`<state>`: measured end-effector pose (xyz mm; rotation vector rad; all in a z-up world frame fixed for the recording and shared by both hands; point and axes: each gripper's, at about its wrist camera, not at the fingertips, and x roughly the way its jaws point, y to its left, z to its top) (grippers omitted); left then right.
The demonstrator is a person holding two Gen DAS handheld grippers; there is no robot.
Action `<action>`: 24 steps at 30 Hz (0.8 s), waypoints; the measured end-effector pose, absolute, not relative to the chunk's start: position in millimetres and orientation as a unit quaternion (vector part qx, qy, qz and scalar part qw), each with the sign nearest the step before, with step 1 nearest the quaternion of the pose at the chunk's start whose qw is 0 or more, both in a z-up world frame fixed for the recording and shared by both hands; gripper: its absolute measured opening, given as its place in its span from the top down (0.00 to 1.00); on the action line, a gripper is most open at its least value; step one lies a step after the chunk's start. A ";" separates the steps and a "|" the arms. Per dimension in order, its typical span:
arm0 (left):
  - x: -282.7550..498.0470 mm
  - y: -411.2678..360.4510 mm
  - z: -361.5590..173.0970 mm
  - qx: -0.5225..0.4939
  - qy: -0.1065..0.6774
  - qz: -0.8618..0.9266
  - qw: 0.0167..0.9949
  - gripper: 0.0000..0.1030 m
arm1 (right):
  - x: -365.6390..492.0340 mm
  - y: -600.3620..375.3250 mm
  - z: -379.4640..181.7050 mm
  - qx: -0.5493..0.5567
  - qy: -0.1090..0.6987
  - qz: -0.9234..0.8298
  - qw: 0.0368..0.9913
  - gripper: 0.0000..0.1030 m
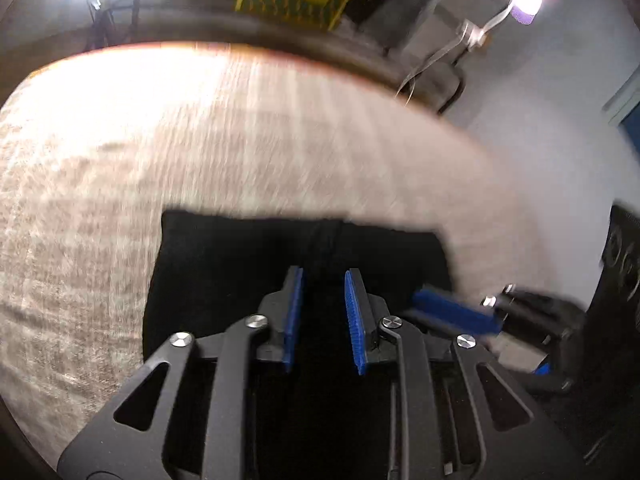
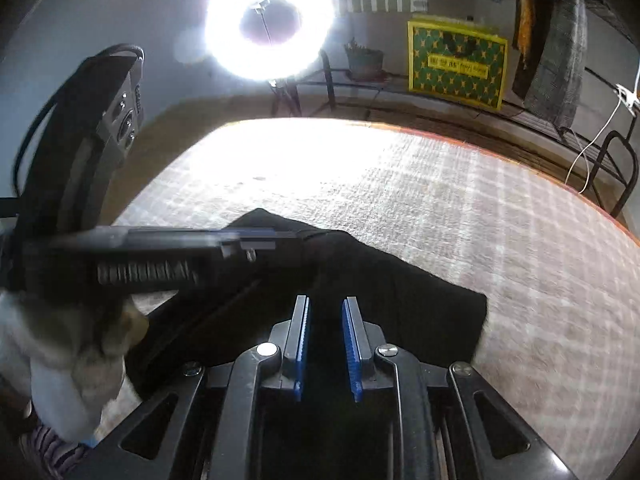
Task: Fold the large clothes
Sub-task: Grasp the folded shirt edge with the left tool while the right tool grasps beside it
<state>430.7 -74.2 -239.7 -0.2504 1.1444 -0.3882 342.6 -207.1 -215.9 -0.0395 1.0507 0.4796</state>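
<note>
A black garment (image 1: 224,264) lies folded into a rough rectangle on the pale woven table cover (image 1: 160,140). My left gripper (image 1: 323,272) points down over its middle, its blue pads close together with black cloth filling the narrow gap. My right gripper (image 1: 420,298) reaches in from the right at the garment's right edge. In the right wrist view the garment (image 2: 420,300) spreads under my right gripper (image 2: 325,299), whose pads stand narrow with dark cloth between them. The left gripper (image 2: 296,240) comes in blurred from the left, its tip at a raised corner of the cloth.
The table cover (image 2: 440,184) stretches far and right. A ring light (image 2: 268,20) glares beyond the far edge. A green and yellow bag (image 2: 456,64), a chair (image 2: 616,168) and a black device (image 2: 116,108) stand around. A hand in a light sleeve (image 2: 60,360) holds the left gripper.
</note>
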 end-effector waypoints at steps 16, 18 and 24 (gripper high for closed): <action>415.9 -17.5 -204.4 -0.140 0.458 -0.172 0.861 0.85 | 361.9 -232.5 -201.1 0.051 0.468 0.232 0.851 0.84; 424.8 -11.4 -218.0 -0.153 0.471 -0.157 0.854 0.85 | 368.7 -228.5 -206.7 0.057 0.469 0.231 0.850 0.84; 430.1 -27.1 -267.1 -0.107 0.498 -0.129 0.851 0.85 | 382.6 -207.6 -246.2 0.008 0.525 0.203 0.827 0.88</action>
